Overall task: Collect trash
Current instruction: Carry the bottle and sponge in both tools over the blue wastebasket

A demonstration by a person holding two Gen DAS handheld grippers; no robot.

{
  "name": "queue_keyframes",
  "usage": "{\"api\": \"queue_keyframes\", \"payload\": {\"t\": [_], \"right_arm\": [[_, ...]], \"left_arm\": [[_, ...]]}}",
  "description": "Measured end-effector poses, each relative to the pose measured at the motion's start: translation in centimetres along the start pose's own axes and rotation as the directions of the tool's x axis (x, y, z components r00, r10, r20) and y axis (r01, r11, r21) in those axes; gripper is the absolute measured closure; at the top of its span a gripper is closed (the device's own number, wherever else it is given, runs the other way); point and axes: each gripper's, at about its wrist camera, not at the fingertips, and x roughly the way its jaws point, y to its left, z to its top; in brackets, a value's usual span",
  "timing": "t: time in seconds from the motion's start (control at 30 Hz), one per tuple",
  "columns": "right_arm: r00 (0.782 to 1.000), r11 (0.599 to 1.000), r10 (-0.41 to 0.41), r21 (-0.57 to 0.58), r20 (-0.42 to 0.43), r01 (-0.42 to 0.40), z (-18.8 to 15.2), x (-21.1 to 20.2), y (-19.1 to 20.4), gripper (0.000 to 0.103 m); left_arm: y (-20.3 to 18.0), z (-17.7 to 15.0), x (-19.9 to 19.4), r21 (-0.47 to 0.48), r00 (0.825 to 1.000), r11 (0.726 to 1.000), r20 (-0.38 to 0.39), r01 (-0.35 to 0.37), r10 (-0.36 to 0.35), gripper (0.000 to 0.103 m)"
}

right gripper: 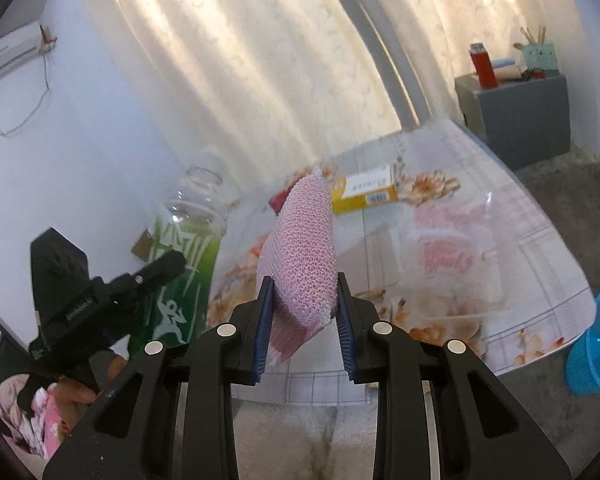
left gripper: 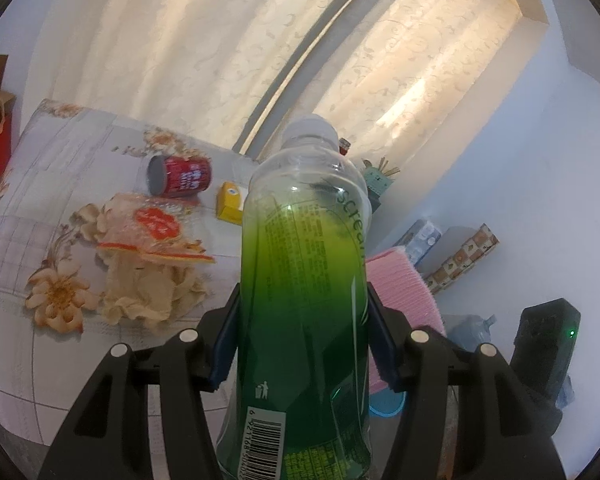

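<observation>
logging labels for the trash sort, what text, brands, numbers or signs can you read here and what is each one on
"screa", cut off at the edge: green bottle in the left claw.
Bin-the-litter sign, above a barcode whose digits start "6 92": same bottle.
Fine print on the bottle: too small to read.
Red can: white characters, blurred.
Yellow box: label print too blurred.
Orange badge on the clear wrapper: unreadable.
Pink mesh sponge in the right claw: no text.

- I note a clear plastic bottle with green label (left gripper: pixel 304 280), capped, upright, clamped.
- I note a pink mesh scouring pad (right gripper: pixel 300 248), on edge, clamped above the table.
</observation>
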Motion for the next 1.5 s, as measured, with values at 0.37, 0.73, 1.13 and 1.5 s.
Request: {"api": "queue_keyframes", "payload": {"t": [0.37,0.73,1.13,1.5], "right_arm": [[0.986,0.997,-0.037,0.066,0.16,0.027,1.3,-6.6,-4.3,0.076],[0.946,0.964,-0.191,0.234,0.263,0.129,-0.8,-13.4,-12.2,0.076],[0.829,0.805,-0.505,0.476,0.24,0.354,-6.7,-19.7,-20.7,0.076],[0.839,0.603,-0.542,0.721,0.056,0.341,-12.6,-17.6,-34.2,0.076]], "left_arm": [[-6.3,0.4,2.0,0.105,0.997,0.991,-0.023,0.08,-0.078,0.048],[-13.7,-0.3,6.7,0.186,0.972,0.958,-0.132,0.218,-0.195,0.048],[-22.3,-2.7,14.7,0.251,0.889,0.895,-0.376,0.37,-0.261,0.048],[-31.4,-13.2,30.0,0.232,0.72,0.889,-0.679,0.395,-0.143,0.048]]}}
